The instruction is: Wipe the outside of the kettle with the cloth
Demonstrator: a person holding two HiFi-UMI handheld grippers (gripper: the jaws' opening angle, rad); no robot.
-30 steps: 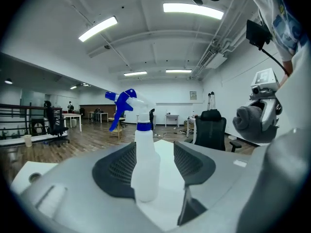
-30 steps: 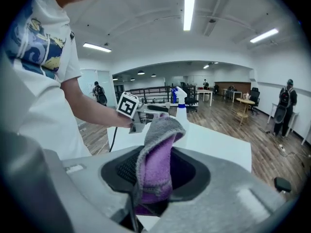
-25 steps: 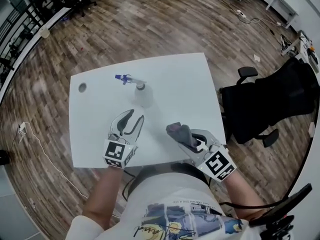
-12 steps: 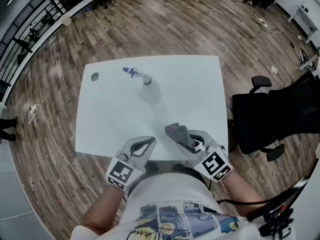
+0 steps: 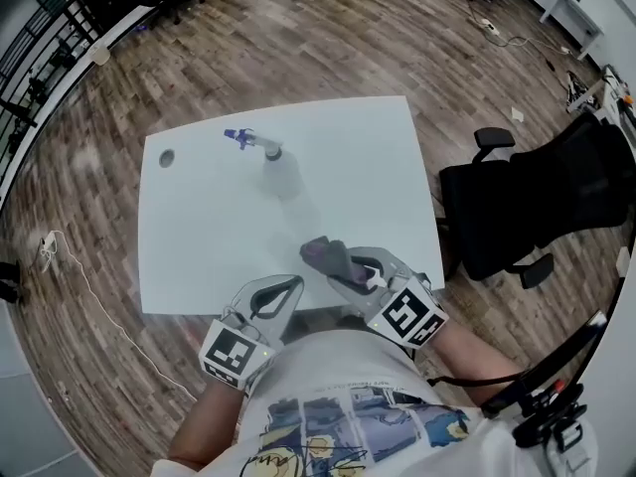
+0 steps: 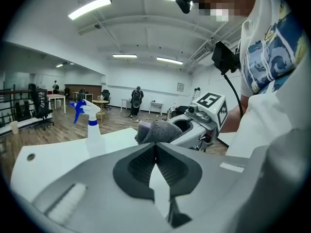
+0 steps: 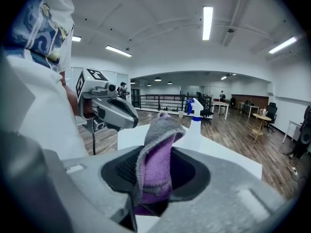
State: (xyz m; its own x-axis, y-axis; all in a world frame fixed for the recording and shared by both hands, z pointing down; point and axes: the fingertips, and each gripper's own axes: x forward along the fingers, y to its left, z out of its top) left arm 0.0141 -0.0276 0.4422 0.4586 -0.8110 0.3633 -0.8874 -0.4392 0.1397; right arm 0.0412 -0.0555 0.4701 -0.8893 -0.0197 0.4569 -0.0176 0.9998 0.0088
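Head view: low in the frame's centre, at the white table's (image 5: 199, 237) near edge, the right gripper (image 5: 343, 268) pinches a grey-purple cloth (image 5: 322, 254). The left gripper (image 5: 288, 284) is just left of it.

Left gripper view: the jaws are pressed together at centre, with nothing between them.

Right gripper view: the cloth stands clamped between the pads at frame centre.

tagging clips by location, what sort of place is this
Probably a large open-plan office or lab. A plain white table stands on a wood-plank floor with a black office chair beside it. Strip lights run along the ceiling over more desks farther back.
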